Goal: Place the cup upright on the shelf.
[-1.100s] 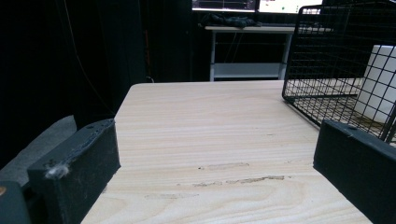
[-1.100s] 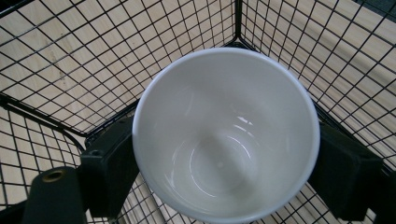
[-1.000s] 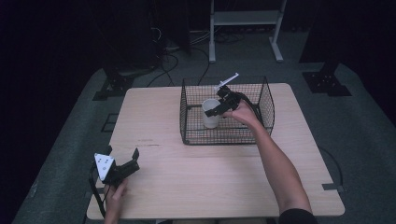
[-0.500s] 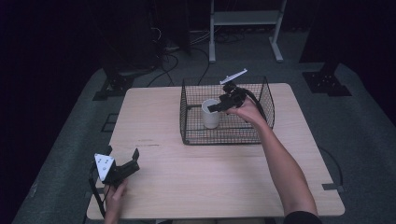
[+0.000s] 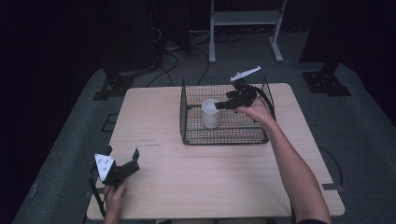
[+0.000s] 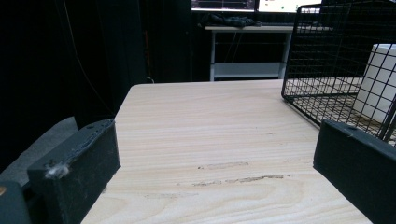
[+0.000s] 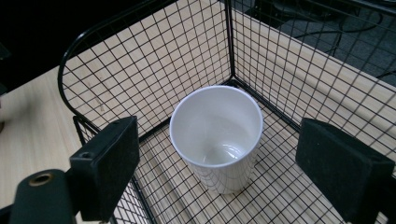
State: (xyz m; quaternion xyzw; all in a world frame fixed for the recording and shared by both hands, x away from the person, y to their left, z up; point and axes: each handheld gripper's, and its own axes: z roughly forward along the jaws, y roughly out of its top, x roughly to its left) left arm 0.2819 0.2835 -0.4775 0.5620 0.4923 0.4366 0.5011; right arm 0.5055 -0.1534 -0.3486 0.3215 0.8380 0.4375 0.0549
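A white cup (image 5: 210, 113) stands upright and empty inside a black wire basket (image 5: 187, 119) at the back of the wooden table (image 5: 210, 182). My right gripper (image 5: 222, 105) hovers over the basket just right of the cup, open and holding nothing. In the right gripper view the cup (image 7: 217, 137) sits below and between the two black jaws of the gripper (image 7: 233, 168), apart from both. My left gripper (image 5: 122, 157) rests open at the table's front left corner. In the left gripper view its gripper (image 6: 224, 182) faces the basket (image 6: 327, 56) and the cup (image 6: 378, 79) across bare wood.
A metal stand (image 5: 243, 28) and cables (image 5: 173, 51) lie on the dark floor behind the table. A dark scuff (image 6: 243, 178) marks the wood ahead of the left gripper. The basket takes the table's back right half.
My right gripper has lifted up and back to the right, away from the cup, which stays standing in the basket. The left gripper has not moved.
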